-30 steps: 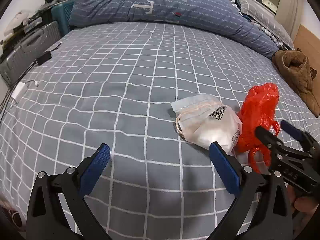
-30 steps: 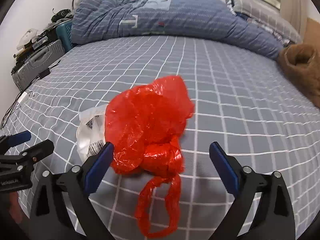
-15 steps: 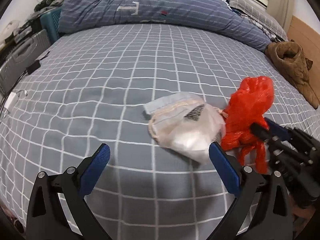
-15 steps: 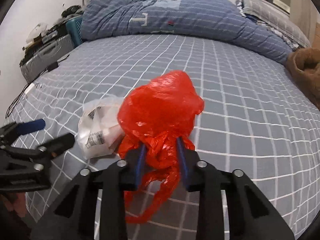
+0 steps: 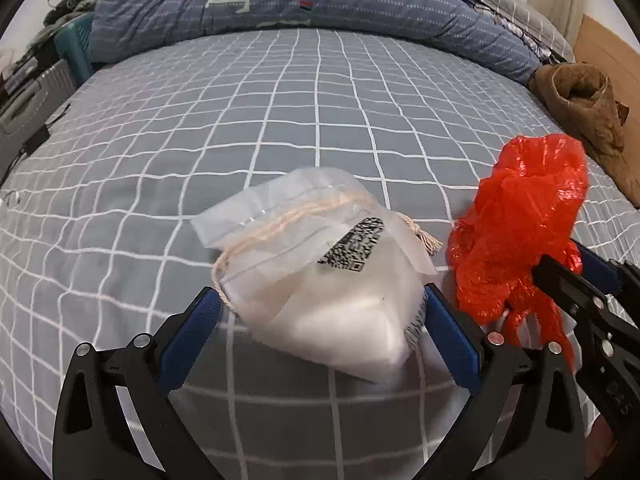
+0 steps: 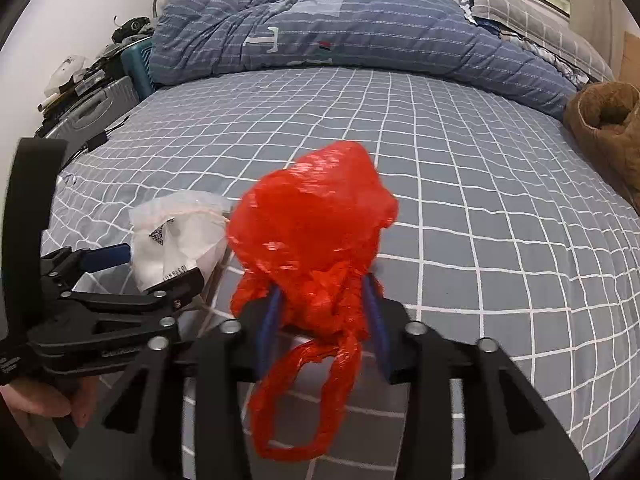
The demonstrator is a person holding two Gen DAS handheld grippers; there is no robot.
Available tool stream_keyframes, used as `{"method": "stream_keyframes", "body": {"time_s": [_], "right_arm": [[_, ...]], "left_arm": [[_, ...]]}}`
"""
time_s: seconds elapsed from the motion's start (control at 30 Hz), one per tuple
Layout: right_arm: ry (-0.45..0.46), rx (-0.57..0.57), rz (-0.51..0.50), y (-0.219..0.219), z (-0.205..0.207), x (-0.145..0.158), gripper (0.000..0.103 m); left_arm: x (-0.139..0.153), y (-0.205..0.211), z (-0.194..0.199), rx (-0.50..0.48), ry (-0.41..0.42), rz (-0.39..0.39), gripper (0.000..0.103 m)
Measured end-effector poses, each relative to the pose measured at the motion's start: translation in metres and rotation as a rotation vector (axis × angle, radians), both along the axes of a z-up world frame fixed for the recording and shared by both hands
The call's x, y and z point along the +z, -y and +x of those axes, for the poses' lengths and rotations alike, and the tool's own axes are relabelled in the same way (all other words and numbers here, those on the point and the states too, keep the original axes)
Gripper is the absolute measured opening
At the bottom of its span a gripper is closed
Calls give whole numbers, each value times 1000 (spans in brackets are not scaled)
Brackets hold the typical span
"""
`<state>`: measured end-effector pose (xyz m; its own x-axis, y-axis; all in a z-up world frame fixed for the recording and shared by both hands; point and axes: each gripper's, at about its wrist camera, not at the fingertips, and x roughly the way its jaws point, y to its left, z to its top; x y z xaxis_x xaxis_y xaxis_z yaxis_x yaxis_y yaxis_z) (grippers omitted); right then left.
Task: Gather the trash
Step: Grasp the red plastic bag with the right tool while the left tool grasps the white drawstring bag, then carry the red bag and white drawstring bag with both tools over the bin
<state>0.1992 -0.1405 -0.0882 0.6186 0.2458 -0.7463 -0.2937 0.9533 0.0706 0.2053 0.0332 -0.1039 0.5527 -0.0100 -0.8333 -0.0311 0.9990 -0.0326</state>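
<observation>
A crumpled red plastic bag (image 6: 316,232) is pinched between the blue pads of my right gripper (image 6: 324,316) and hangs lifted over the grey checked bed; its handles dangle below. It shows at the right of the left wrist view (image 5: 520,232). A white translucent pouch (image 5: 328,272) with a drawstring and a QR label lies on the bed between the wide-open fingers of my left gripper (image 5: 320,320). The pads stand at its two sides; I cannot tell if they touch it. The pouch also shows in the right wrist view (image 6: 176,240).
A rumpled blue striped duvet (image 5: 300,0) lies across the far side of the bed. A brown garment (image 5: 588,108) sits at the right edge. Suitcases and clutter (image 6: 92,96) stand beside the bed at the left. A pillow (image 6: 532,12) lies far right.
My right gripper closed on the red bag and lifted it. My left gripper moved forward and right, so the white pouch now sits between its open fingers.
</observation>
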Motion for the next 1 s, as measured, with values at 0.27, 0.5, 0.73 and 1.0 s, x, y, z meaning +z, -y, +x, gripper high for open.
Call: {"method": "stream_keyframes", "body": {"time_s": [0.27, 0.5, 0.73, 1.0], "right_arm": [[-33, 17, 55, -2, 10, -6, 55], [-32, 49, 53, -15, 10, -9, 61], [-32, 70, 65, -31, 12, -8, 66], [-65, 58, 52, -42, 19, -17, 64]], "left_arm": [[-4, -9, 5, 2, 3, -62, 60], [6, -21, -4, 47, 20, -31, 50], [13, -35, -9, 98, 24, 5, 49], [18, -46, -17, 109, 28, 34, 49]]}}
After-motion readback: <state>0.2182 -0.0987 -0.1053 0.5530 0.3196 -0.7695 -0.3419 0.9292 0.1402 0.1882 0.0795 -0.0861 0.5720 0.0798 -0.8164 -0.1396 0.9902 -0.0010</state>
